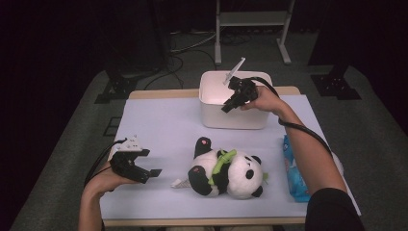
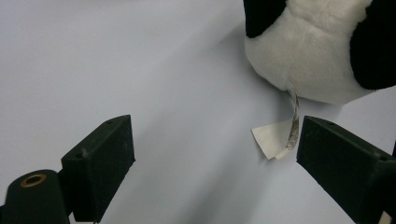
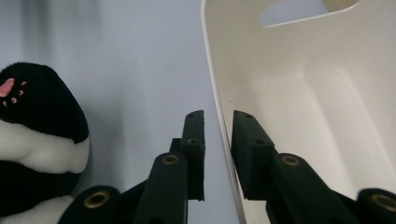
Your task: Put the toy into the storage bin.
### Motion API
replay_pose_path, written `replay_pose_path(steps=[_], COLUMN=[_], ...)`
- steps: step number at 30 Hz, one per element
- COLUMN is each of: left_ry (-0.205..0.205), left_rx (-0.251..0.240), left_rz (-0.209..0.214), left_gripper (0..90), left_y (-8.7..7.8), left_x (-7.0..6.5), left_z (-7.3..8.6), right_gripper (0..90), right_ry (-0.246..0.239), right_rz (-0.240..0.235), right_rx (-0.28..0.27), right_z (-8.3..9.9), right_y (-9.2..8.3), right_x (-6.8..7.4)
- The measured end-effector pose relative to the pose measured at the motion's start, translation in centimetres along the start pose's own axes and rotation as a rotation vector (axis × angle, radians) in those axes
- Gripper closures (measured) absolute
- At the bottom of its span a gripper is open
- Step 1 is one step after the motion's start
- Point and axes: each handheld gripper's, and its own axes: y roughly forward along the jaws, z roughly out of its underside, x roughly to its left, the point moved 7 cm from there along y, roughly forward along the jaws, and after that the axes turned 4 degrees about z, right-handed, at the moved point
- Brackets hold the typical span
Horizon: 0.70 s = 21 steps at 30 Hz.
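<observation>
Straddling the bin wall, right gripper closes.

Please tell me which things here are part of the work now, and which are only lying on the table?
Part of the work:
- white bin, wall between the jaws of the right tool
- plush panda, in front of the open left tool

Only lying there:
- blue packet at the table's right edge
</observation>
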Motion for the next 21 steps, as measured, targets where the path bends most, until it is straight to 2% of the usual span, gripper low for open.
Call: replay_pose_path(steps=[5,13,21], left_ry=[-0.003,-0.010,-0.014], left_rx=[-0.003,-0.003,-0.005], left_rz=[0.002,0.002,0.008], left_gripper=[10.4,10.4,10.4], left_y=[-0.1,-0.1,0.2], left_x=[0.0,0.1,0.0], left_z=[0.1,0.2,0.1], right_gripper=[81.9,83.1,83.8], right_ry=[0.005,-0.008,-0.041], right_rz=[-0.002,0.001,-0.015], right_rx=[0.001,-0.006,-0.013], right_z=[-0.2,-0.2,-0.2], right_y=[0.5,0.4,0.4], right_x=[-0.1,0.0,1.1])
